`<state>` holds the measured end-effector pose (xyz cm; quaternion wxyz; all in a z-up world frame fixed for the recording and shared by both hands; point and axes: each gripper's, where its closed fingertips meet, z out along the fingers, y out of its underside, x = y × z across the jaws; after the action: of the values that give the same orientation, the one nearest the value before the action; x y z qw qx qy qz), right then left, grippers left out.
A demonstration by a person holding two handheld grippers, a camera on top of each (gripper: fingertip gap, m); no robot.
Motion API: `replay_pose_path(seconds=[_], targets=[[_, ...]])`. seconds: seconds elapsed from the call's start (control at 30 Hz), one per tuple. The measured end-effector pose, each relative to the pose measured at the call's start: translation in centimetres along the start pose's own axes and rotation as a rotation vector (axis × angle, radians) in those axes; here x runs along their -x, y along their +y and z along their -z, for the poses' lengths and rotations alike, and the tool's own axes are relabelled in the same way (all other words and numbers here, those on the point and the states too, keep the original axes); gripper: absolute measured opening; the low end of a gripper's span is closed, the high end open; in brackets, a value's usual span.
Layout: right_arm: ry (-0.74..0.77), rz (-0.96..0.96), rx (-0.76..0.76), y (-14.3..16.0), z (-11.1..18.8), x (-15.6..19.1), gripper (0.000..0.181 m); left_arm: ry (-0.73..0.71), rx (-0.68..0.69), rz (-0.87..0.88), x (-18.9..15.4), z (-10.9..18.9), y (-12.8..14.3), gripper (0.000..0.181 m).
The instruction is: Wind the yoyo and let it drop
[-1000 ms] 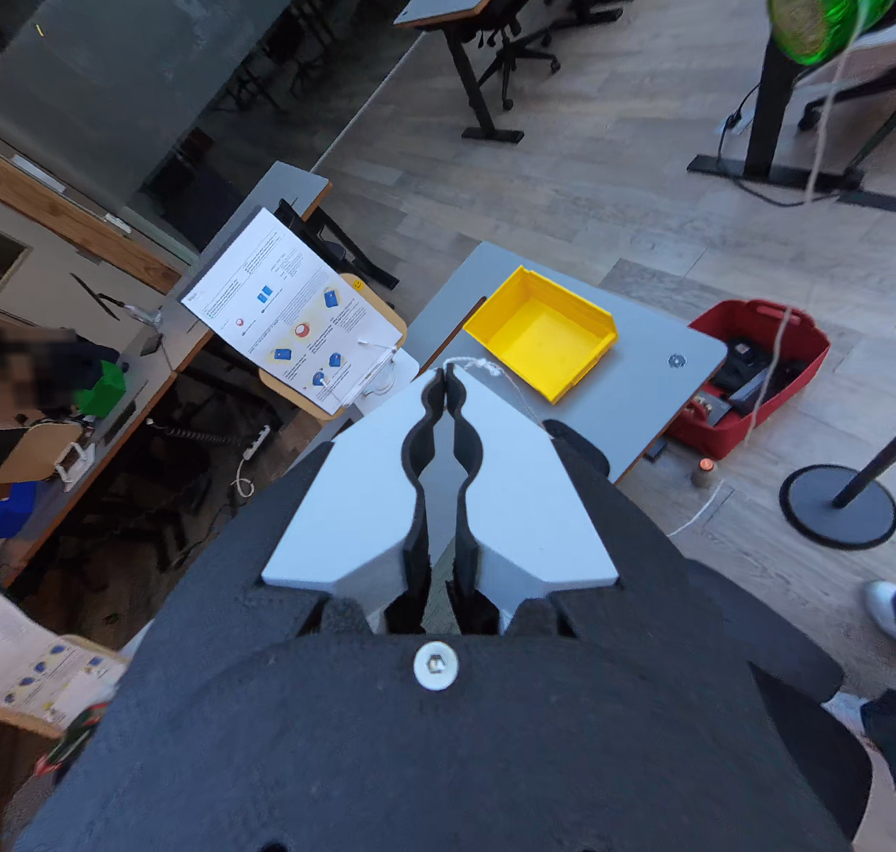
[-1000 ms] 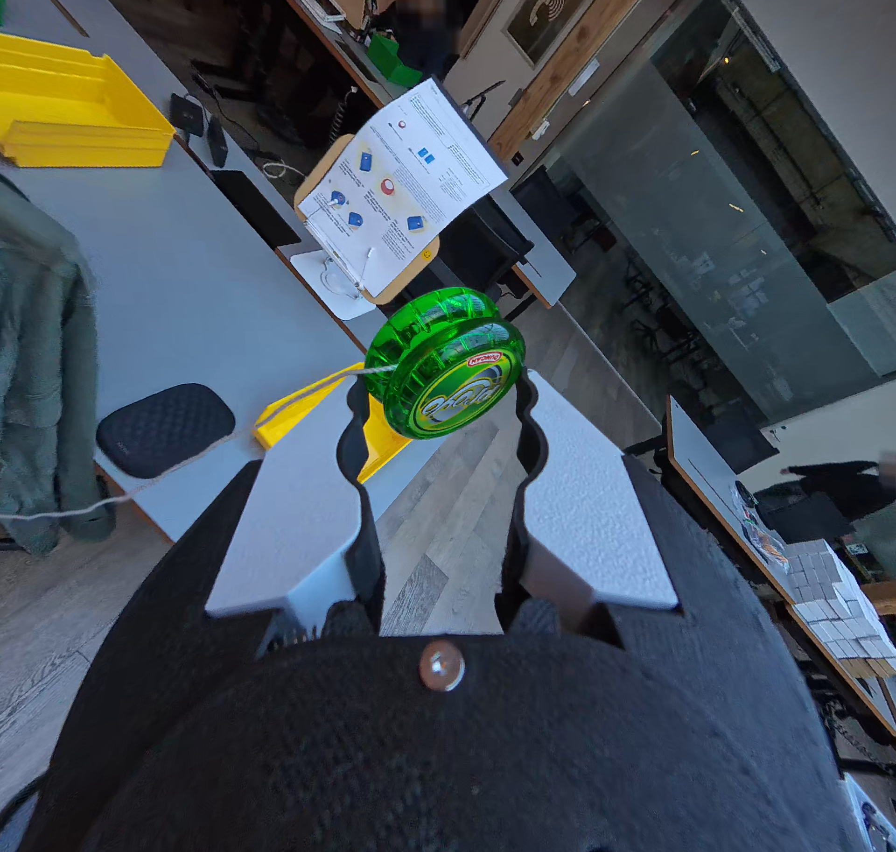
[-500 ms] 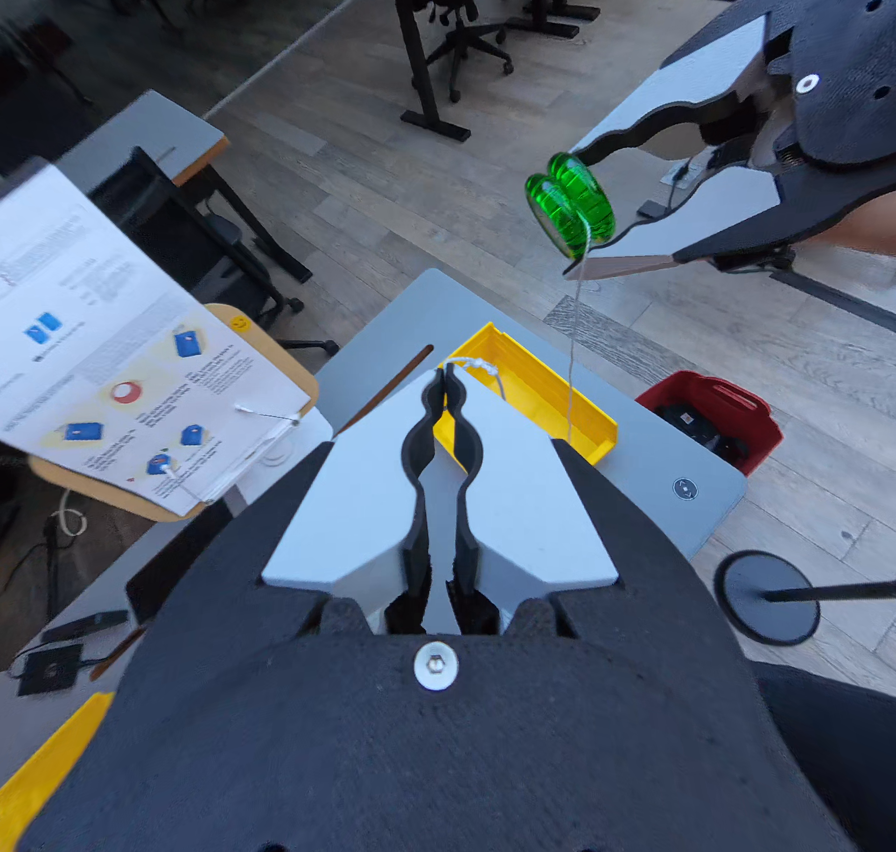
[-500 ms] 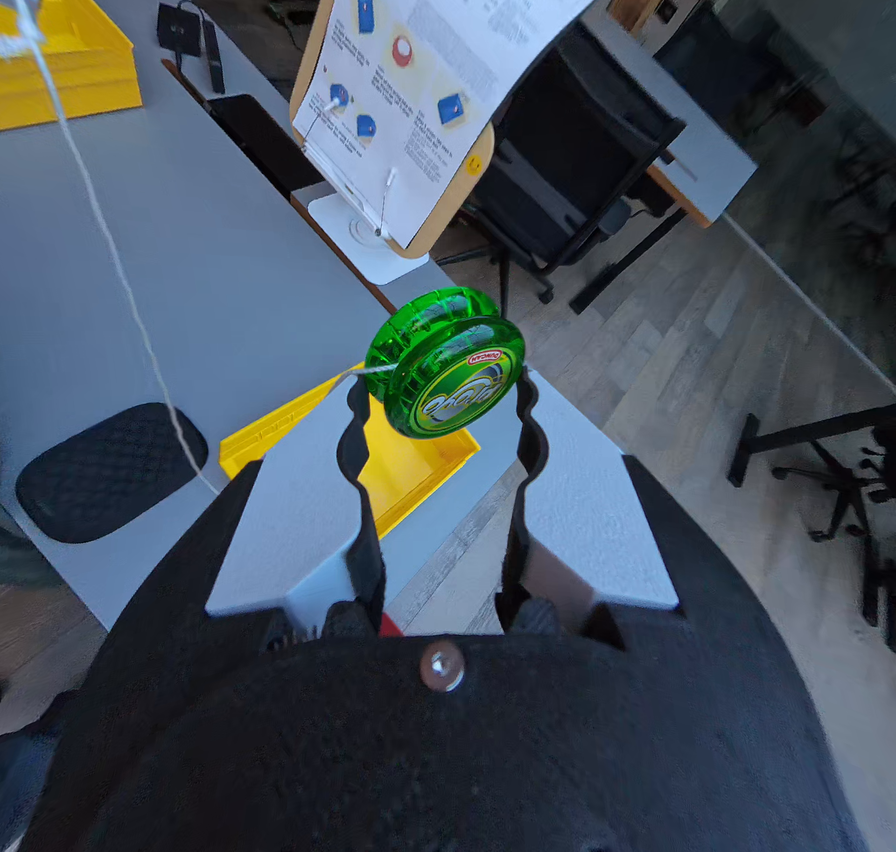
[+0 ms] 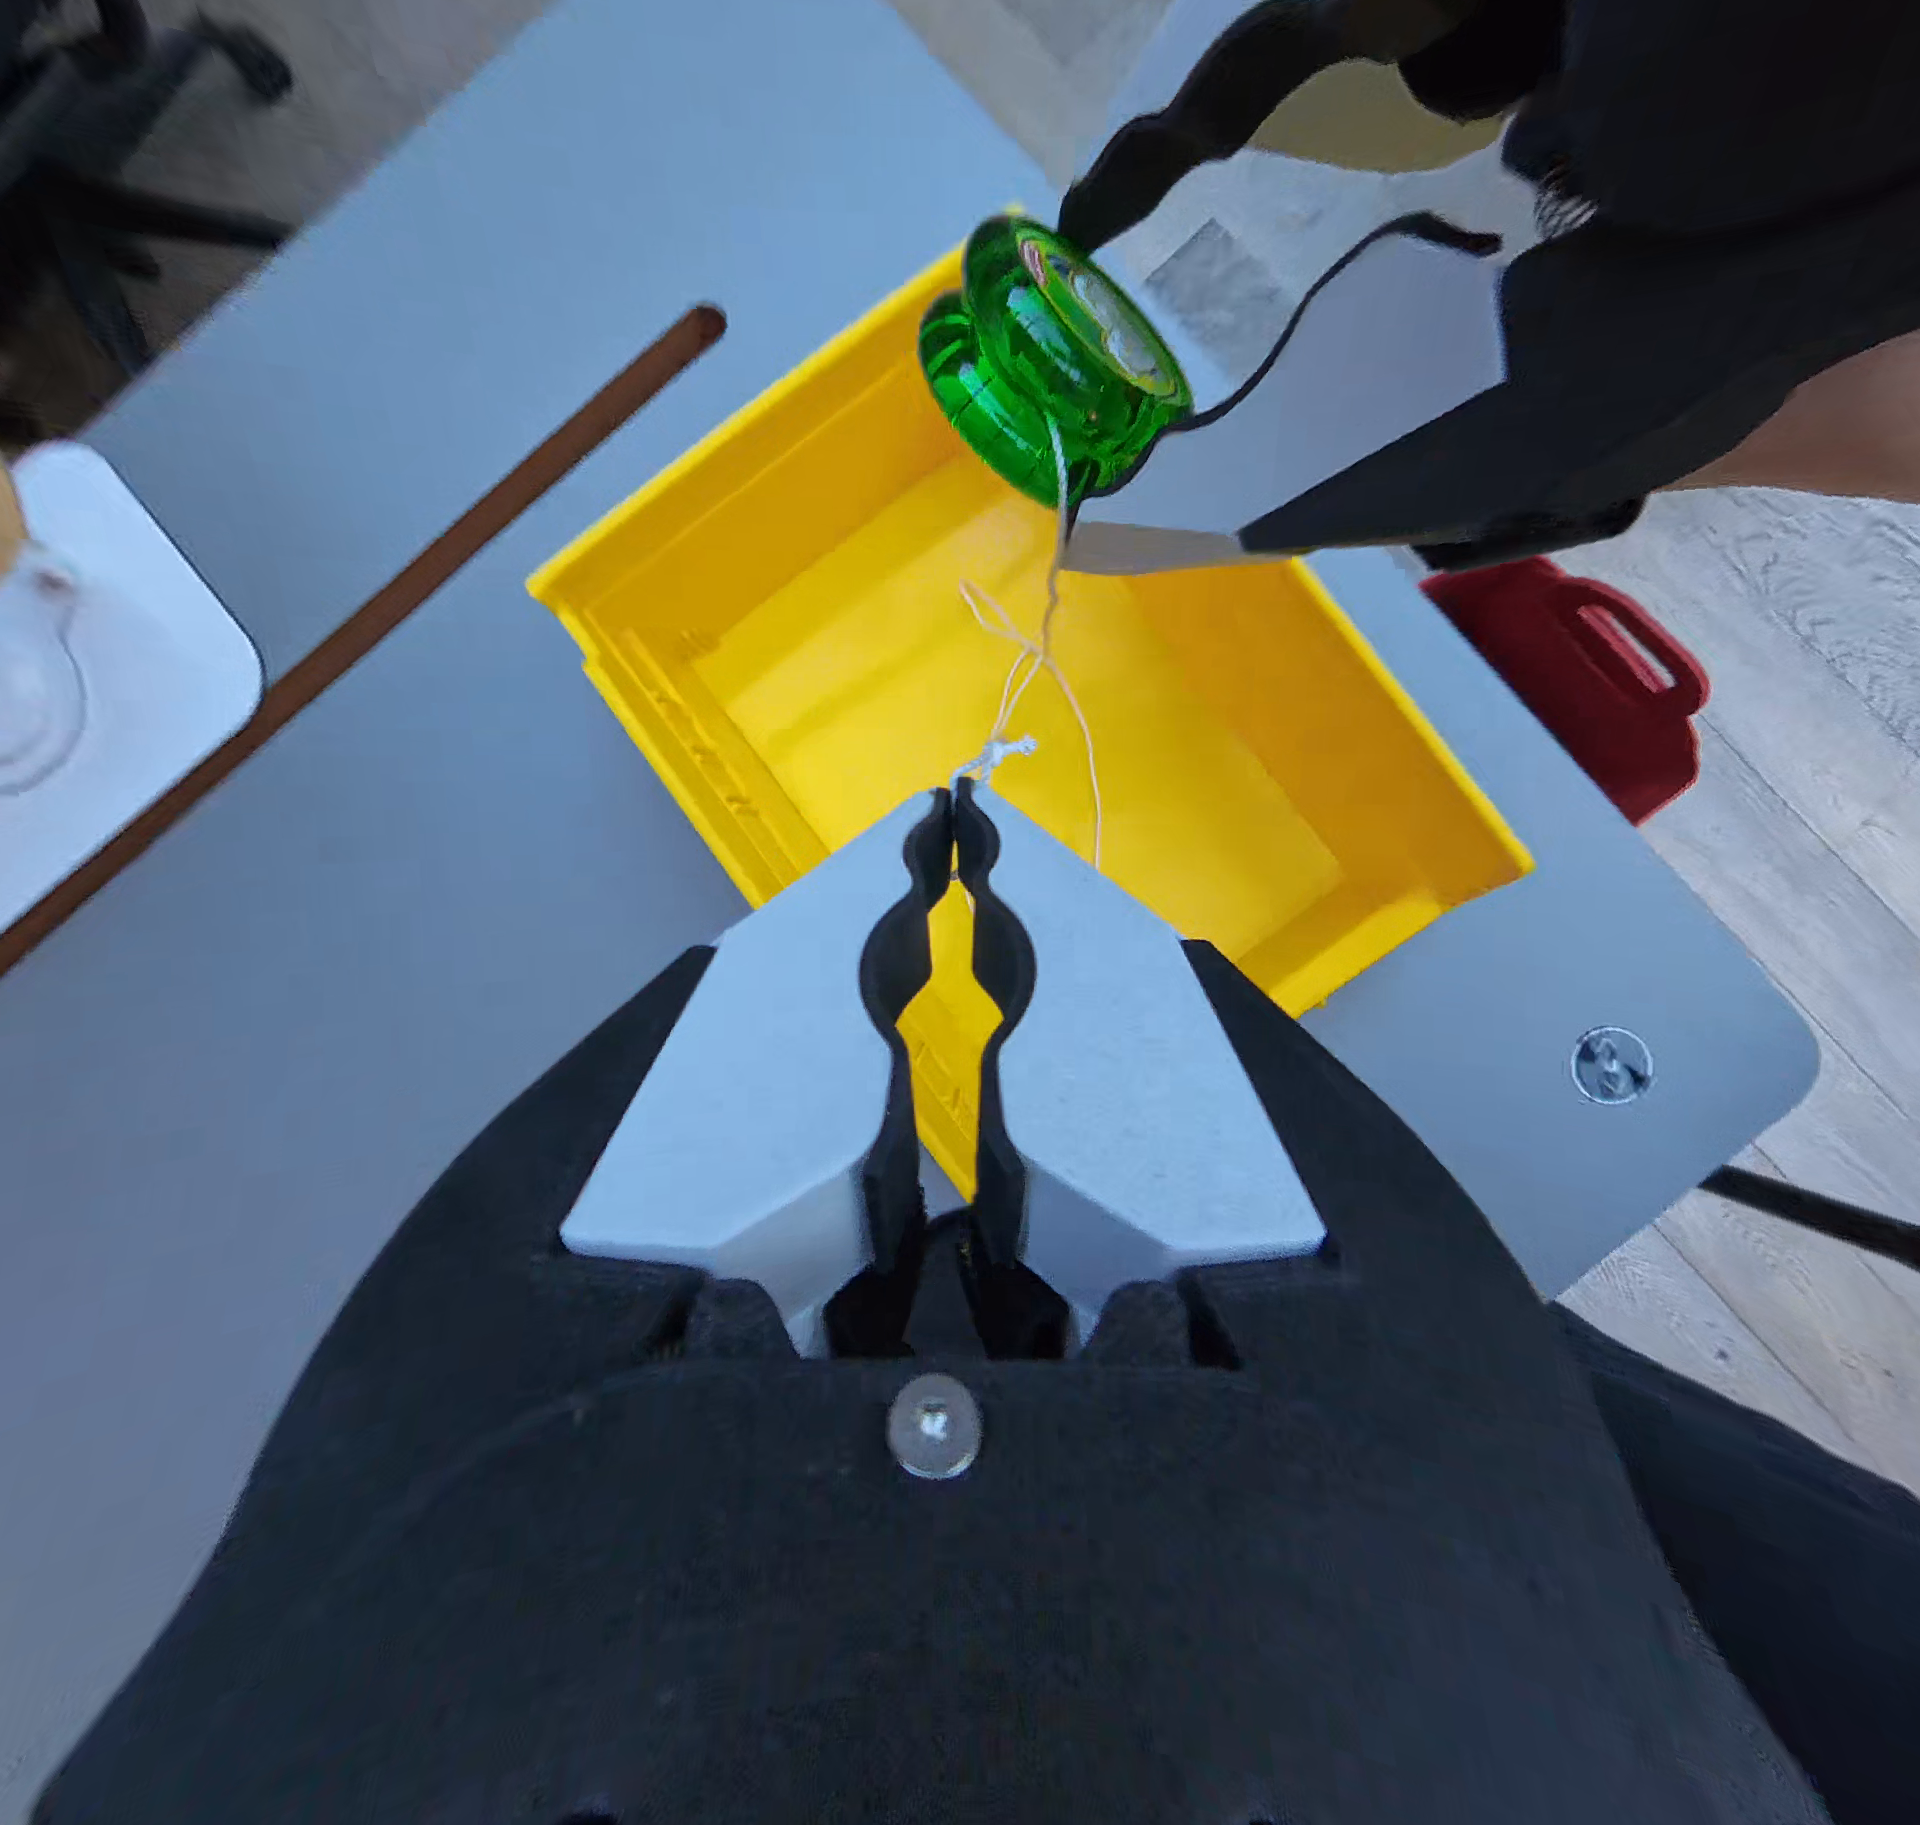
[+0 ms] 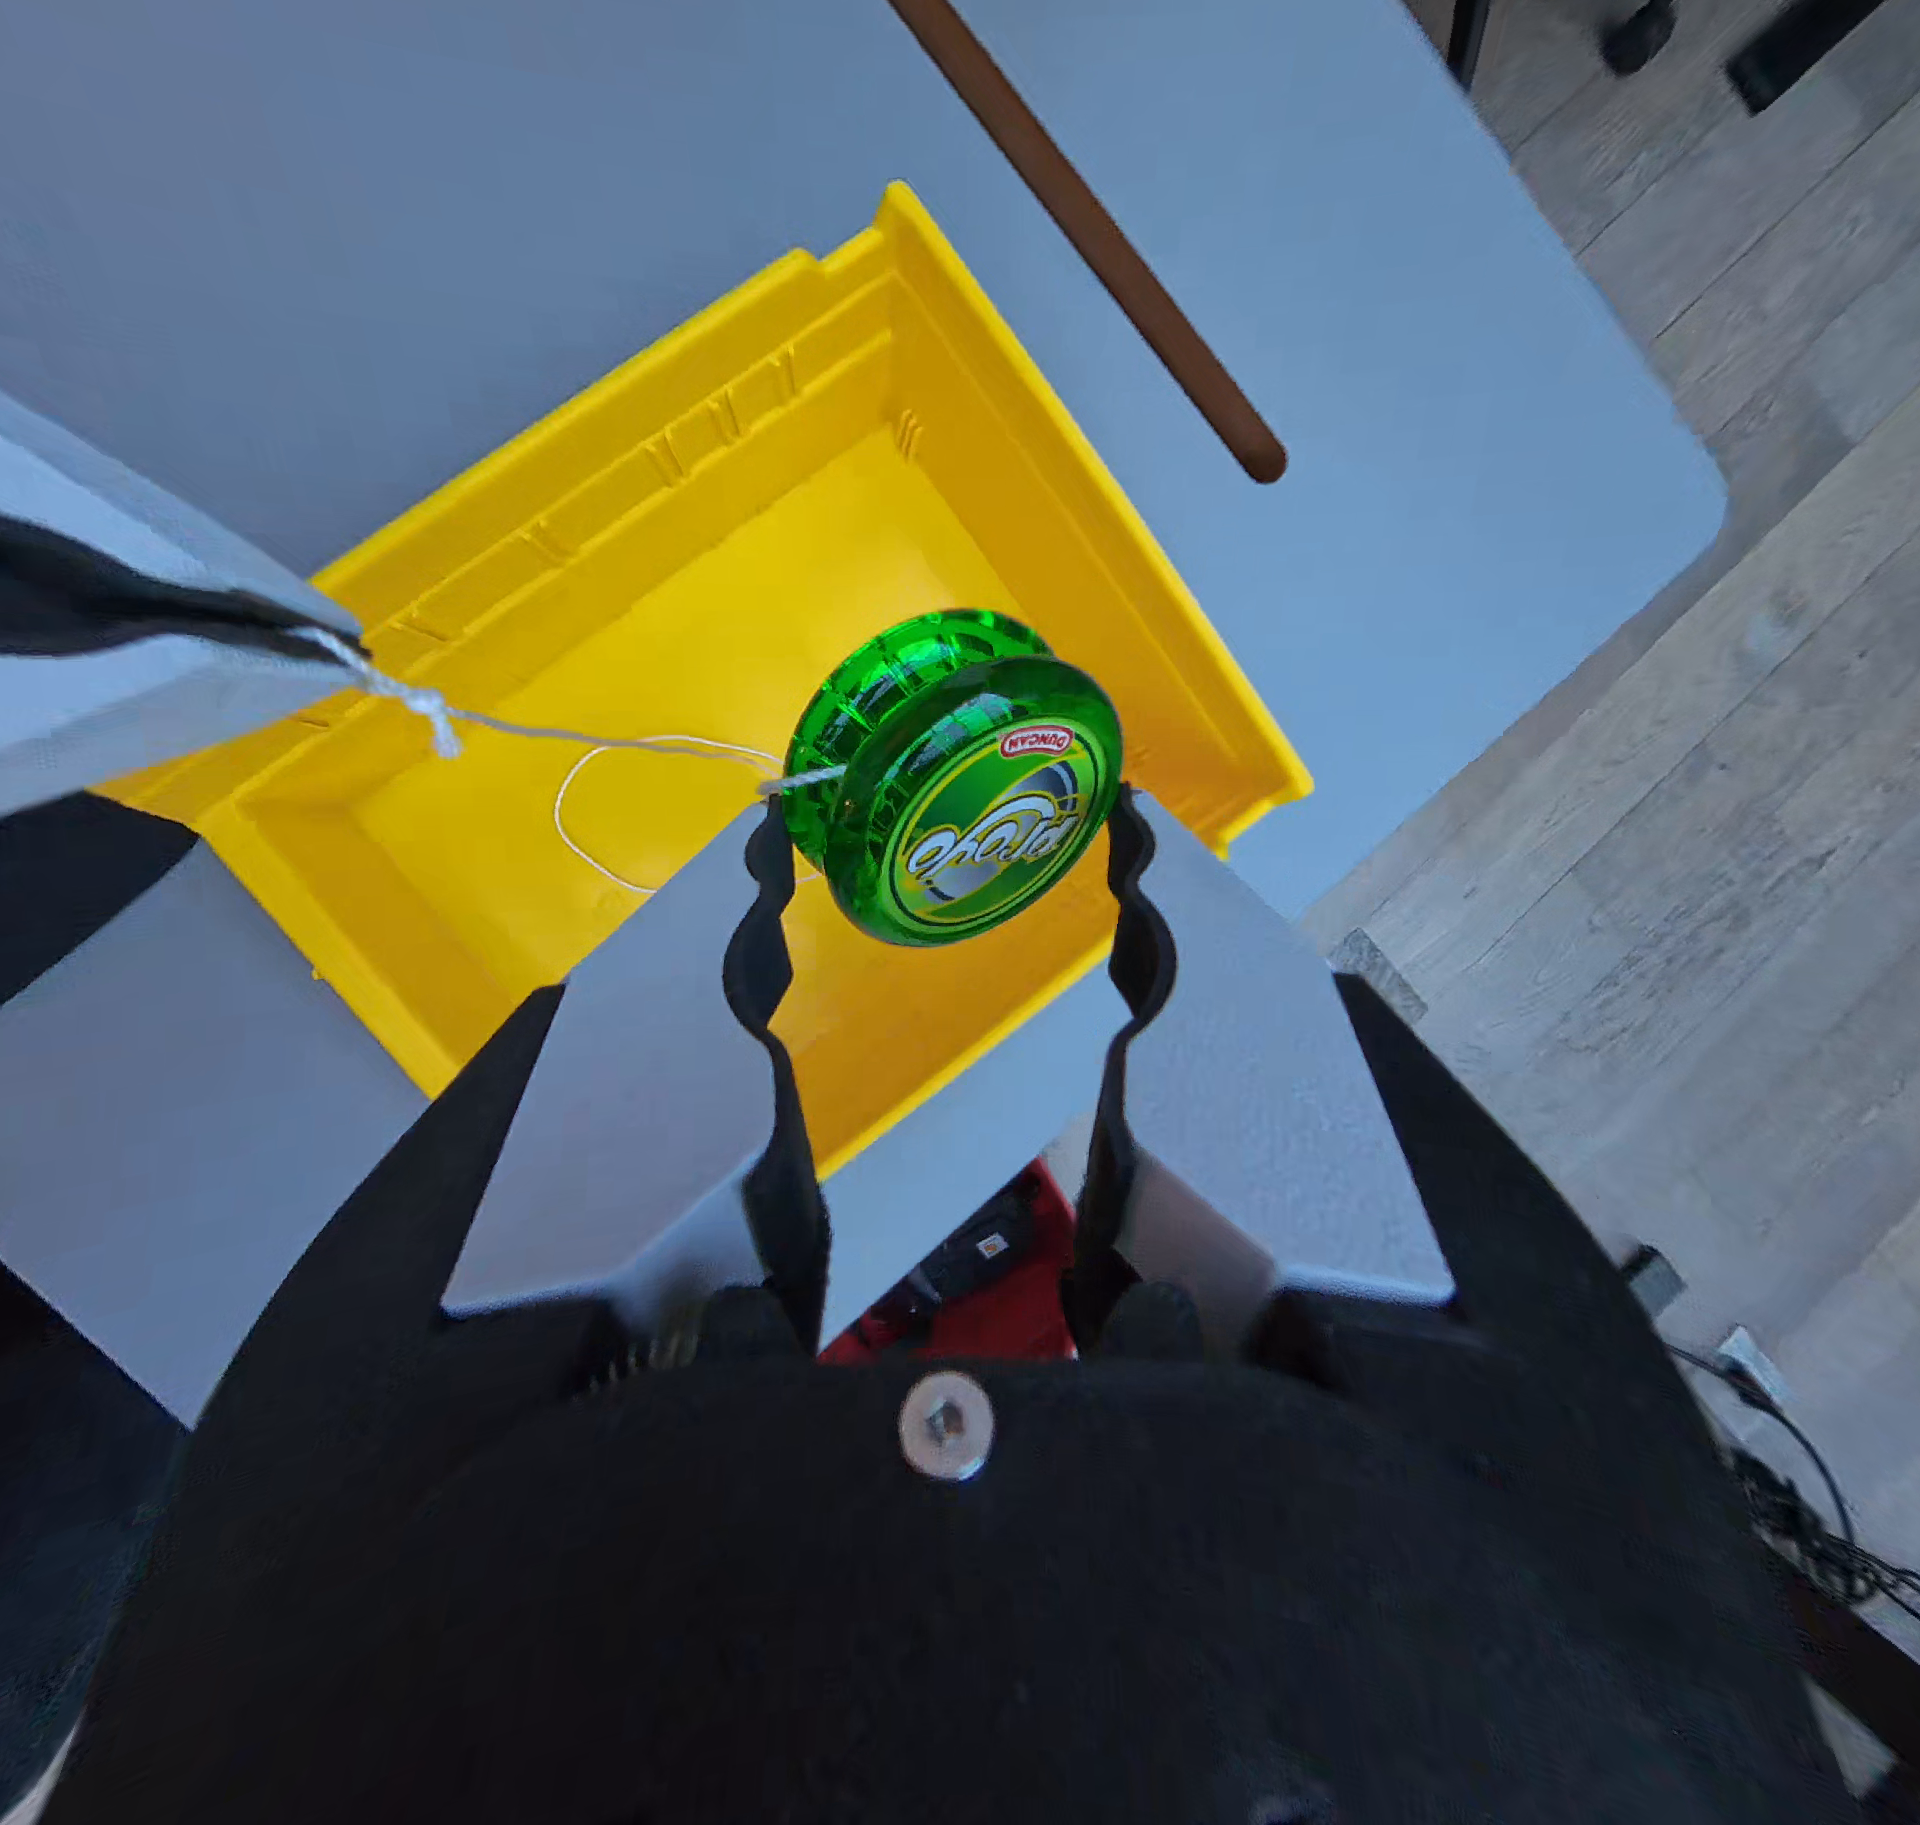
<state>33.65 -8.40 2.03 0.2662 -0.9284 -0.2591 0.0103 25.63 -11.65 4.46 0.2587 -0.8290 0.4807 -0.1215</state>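
A green translucent yoyo [image 6: 951, 778] is held across its two faces between my right gripper's [image 6: 945, 809] fingers, above a yellow bin [image 6: 1039, 373]. Its white string [image 6: 623, 741] runs slack, with a loop, to my left gripper [image 6: 343, 637] at the left edge. In the left wrist view my left gripper [image 5: 954, 804] is shut on the knotted string end, over the near wall of the yellow bin [image 5: 644, 632]. The yoyo [image 5: 1049, 373] and my right gripper [image 5: 1075, 383] are just beyond it at the upper right, with the string [image 5: 1039, 653] hanging twisted between them.
The bin sits on a grey table [image 5: 312, 944] near its corner. A brown rod [image 5: 416, 570] lies on the table beside the bin. A white stand base [image 5: 104, 632] is at the left. A red container [image 5: 1579, 674] stands on the wooden floor below the table edge.
Both grippers have come down close over the yellow bin and closer to each other. The string, long and hanging before, is now short and slack with a loop.
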Motion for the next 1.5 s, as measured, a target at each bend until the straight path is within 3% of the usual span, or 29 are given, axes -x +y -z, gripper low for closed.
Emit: replay_pose_path(seconds=[0.23, 0.53, 0.83, 1.23, 1.5], targets=[[-0.016, -0.043, 0.145, 2.6, -8.7, 0.2, 0.06, -0.077, 0.085, 0.113, -1.8, -6.9, 7.3, 0.0], [-0.057, -0.08, 0.208, 3.0, -14.0, 2.1, 0.059, -0.213, -0.077, 0.118, -2.4, -10.1, 8.2, 0.0], [-0.064, -0.055, 0.247, 3.7, -15.7, 2.3, 0.055, -0.158, -0.025, 0.213, -2.6, -12.0, 11.1, 0.0], [-0.162, -0.039, 0.241, 2.9, -16.0, 2.1, 0.053, -0.129, -0.025, 0.243, -3.0, -12.2, 11.2, 0.0], [-0.127, -0.012, 0.175, 2.9, -16.0, 1.3, 0.05, -0.132, -0.029, 0.231, -2.8, -12.2, 11.2, 0.0]])
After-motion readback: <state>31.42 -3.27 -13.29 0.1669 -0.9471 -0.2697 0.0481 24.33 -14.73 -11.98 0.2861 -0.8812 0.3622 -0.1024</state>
